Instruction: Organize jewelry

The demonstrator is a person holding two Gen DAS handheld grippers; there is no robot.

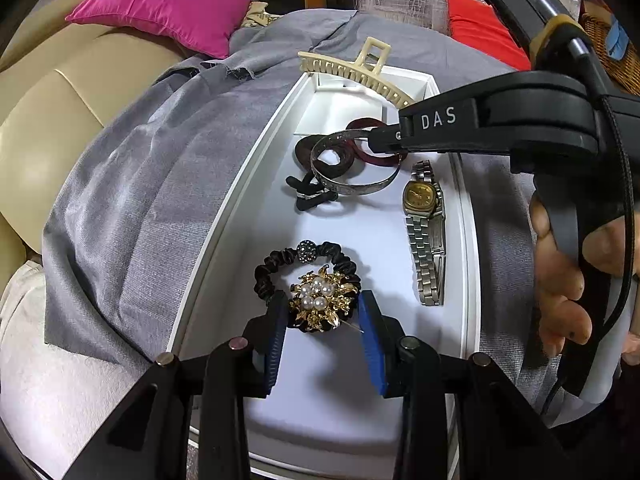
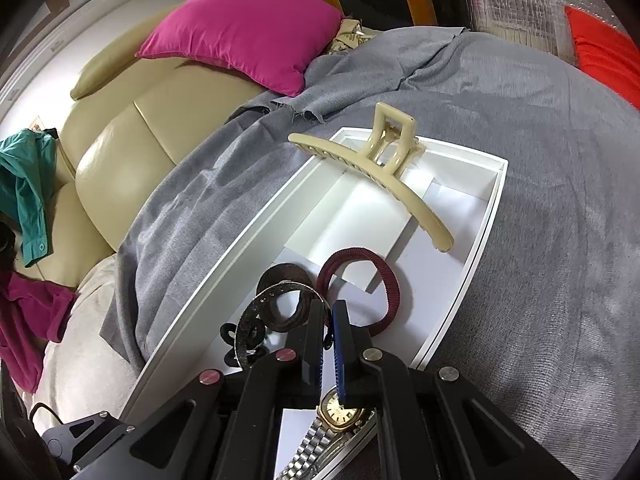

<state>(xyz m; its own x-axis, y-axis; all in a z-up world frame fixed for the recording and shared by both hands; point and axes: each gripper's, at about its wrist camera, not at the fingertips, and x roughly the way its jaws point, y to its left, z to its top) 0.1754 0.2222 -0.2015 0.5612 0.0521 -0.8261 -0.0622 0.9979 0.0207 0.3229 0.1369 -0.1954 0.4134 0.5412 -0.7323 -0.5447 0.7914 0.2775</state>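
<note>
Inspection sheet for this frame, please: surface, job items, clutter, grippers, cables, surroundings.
Surface: grey cloth under a white tray.
Job's things: brooch on scrunchie; watch, bangle, hair ties in tray; claw clip across its far rim.
Clutter: nothing seen.
Grippers: left gripper fingers press the brooch's sides; right gripper shut on bangle.
Cables: black cable on right gripper.
Surroundings: beige sofa, pink cushion.
</note>
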